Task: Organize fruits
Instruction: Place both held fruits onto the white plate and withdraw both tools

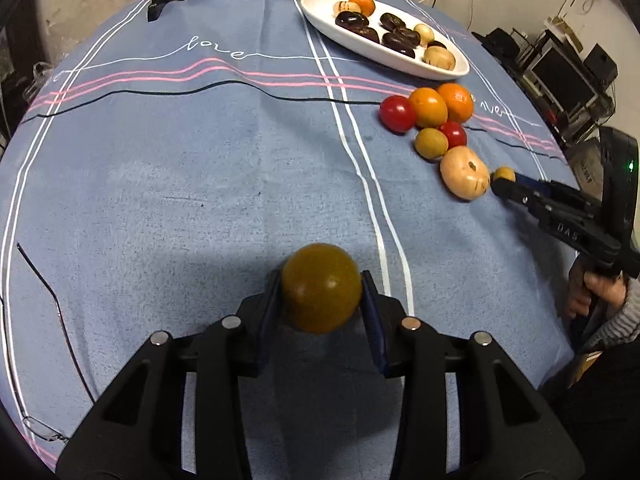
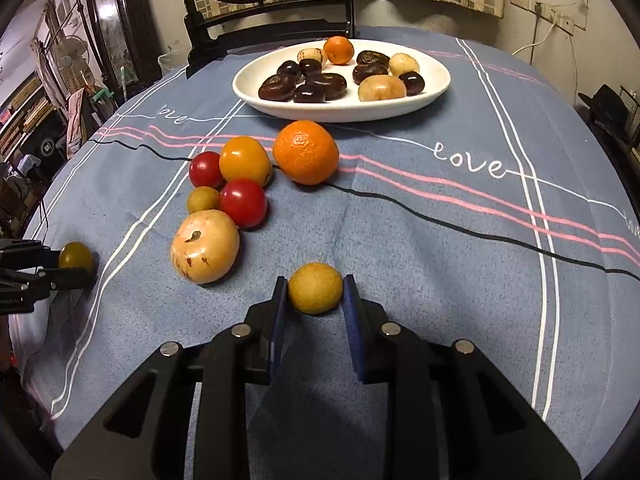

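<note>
While both grippers worked over the blue striped tablecloth, each had a small fruit between its fingers. The left gripper was closed around a dark olive-yellow round fruit, its blue pads pressed against the fruit's two sides, low over the near part of the cloth and well apart from the other fruit. The right gripper framed a small yellow-brown fruit; its left pad touched the fruit, while whether the right pad fully touched it could not be told, so the grip looked narrow but not certainly tight. That fruit sat just beside a large pale peach-coloured fruit, which lay at the near end of a loose cluster on the cloth. Farther along the cluster were a small greenish-yellow fruit, two red tomatoes, a yellow-orange fruit and a mandarin, most of them touching their neighbours. Beyond the cluster stood a white oval plate holding dark glossy fruits, a few pale ones and a small orange. A dark chair stood at the table's far edge, and a pair of thin-framed glasses lay at the cloth's left edge.
</note>
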Demonstrator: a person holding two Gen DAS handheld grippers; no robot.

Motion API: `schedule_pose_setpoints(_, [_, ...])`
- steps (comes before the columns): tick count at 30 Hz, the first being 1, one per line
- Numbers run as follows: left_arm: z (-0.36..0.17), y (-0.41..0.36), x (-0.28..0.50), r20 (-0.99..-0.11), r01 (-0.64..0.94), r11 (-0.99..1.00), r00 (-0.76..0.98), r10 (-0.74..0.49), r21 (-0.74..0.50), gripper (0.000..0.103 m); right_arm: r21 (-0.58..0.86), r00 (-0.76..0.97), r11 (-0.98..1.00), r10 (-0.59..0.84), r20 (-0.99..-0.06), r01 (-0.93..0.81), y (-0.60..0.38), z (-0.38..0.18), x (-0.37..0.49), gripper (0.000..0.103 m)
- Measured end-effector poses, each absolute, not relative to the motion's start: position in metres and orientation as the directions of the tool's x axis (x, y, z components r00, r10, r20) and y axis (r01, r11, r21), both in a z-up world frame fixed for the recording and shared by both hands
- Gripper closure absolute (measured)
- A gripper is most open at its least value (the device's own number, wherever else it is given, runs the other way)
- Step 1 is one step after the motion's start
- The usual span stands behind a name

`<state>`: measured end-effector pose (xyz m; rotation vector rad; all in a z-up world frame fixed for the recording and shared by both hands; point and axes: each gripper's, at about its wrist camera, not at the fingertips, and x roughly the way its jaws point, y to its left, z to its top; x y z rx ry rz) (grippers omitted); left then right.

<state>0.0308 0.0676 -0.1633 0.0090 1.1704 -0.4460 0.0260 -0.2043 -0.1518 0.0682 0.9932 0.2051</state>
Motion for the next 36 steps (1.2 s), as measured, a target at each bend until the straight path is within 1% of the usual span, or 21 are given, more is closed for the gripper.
schedule_pose_setpoints(4, [-0.153,0.063,0.038,-0.88,0.335,0.917,0.34,-0.333,-0.217,0.065,0.143,0.532,0.98,0.196,-0.824,-0.139,-0.213,-0.147,0.024,0.076])
schedule_pose_setpoints(6, [-0.138,0.059,0.052,-0.864,0.334,0.912,0.357,-0.355,-0.237,0.065,0.145,0.558,0.983,0.182,-0.81,-0.111,-0.226,-0.136,0.03,0.076])
schedule_pose_setpoints(7, [-0.126,0.051,0.065,-0.851,0.346,0.911,0.385,-0.357,-0.225,0.065,0.143,0.574,0.984,0.176,-0.799,-0.102,-0.232,-0.13,0.034,0.076])
schedule_pose_setpoints(11, [-0.076,0.009,0.127,-0.772,0.417,0.89,0.498,-0.394,-0.185,0.065,0.134,0.698,0.989,0.142,-0.702,-0.067,-0.258,-0.074,0.078,0.076])
schedule_pose_setpoints(14, [-0.055,-0.031,0.172,-0.729,0.462,0.871,0.536,-0.426,-0.17,0.065,0.147,0.754,0.987,0.146,-0.64,-0.067,-0.264,-0.046,0.117,0.075])
schedule_pose_setpoints(16, [-0.057,-0.06,0.2,-0.725,0.493,0.859,0.54,-0.429,-0.141,0.065,0.145,0.751,0.986,0.159,-0.641,-0.085,-0.259,-0.05,0.143,0.075])
schedule_pose_setpoints(22, [-0.101,-0.118,0.27,-0.783,0.513,0.848,0.471,-0.407,-0.132,0.065,0.115,0.656,0.981,0.192,-0.73,-0.159,-0.229,-0.104,0.198,0.075])
schedule_pose_setpoints(27, [-0.128,-0.129,0.287,-0.804,0.524,0.842,0.441,-0.399,-0.13,0.064,0.091,0.636,0.975,0.201,-0.745,-0.202,-0.221,-0.12,0.214,0.074])
schedule_pose_setpoints(28, [-0.13,-0.128,0.287,-0.802,0.522,0.843,0.444,-0.399,-0.13,0.063,0.064,0.642,0.976,0.185,-0.744,-0.207,-0.219,-0.121,0.214,0.072])
schedule_pose_setpoints(29, [-0.131,-0.126,0.288,-0.799,0.518,0.845,0.45,-0.399,-0.13,0.055,0.048,0.647,0.976,0.176,-0.742,-0.21,-0.217,-0.12,0.215,0.063])
schedule_pose_setpoints(30, [-0.131,-0.125,0.289,-0.796,0.512,0.848,0.455,-0.399,-0.133,0.048,0.034,0.652,0.977,0.167,-0.74,-0.211,-0.216,-0.121,0.215,0.057])
schedule_pose_setpoints(33, [-0.124,-0.117,0.286,-0.782,0.494,0.858,0.474,-0.404,-0.143,0.047,0.031,0.665,0.98,0.156,-0.731,-0.196,-0.219,-0.115,0.209,0.057])
schedule_pose_setpoints(35, [-0.113,-0.102,0.279,-0.772,0.475,0.869,0.498,-0.394,-0.138,0.047,0.055,0.706,0.984,0.162,-0.69,-0.171,-0.227,-0.096,0.193,0.057])
schedule_pose_setpoints(36, [-0.108,-0.094,0.275,-0.768,0.462,0.876,0.507,-0.391,-0.14,0.047,0.085,0.739,0.983,0.179,-0.649,-0.163,-0.234,-0.079,0.179,0.057])
